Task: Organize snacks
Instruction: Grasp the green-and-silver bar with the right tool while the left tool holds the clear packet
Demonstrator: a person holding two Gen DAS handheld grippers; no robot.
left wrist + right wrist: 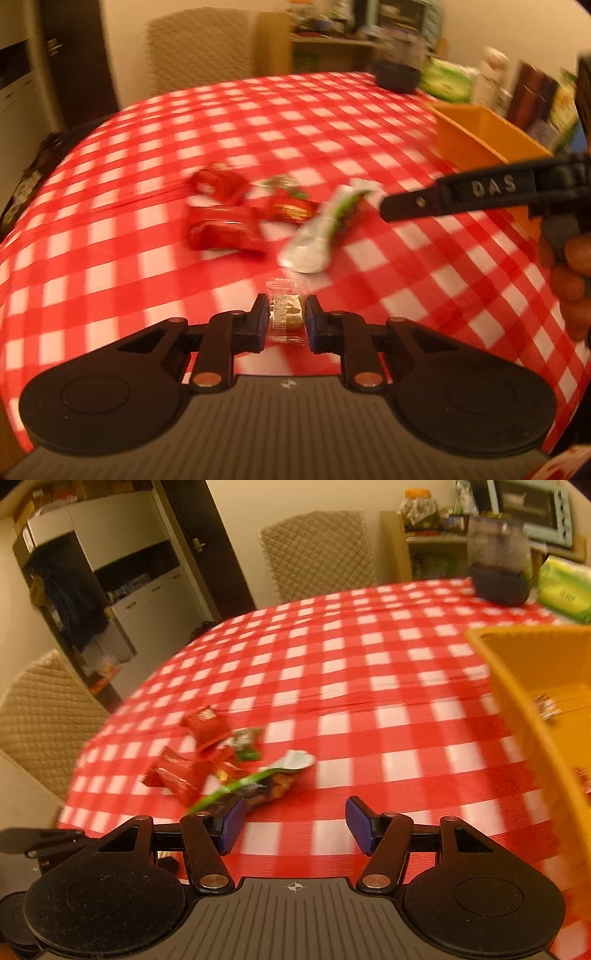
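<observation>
My left gripper pinches a clear-wrapped cookie on the checkered bench. Red snack packs and green-silver wrapper lie beyond. My right gripper is half-open, empty, beside the orange bin.

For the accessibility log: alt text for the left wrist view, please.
The left gripper is shut on a small clear-wrapped snack over a red-checked tablecloth. Beyond lie red snack packets, with an orange bin at right.

Both wrist views look down, close, sharing the checkered tablecloth.
</observation>
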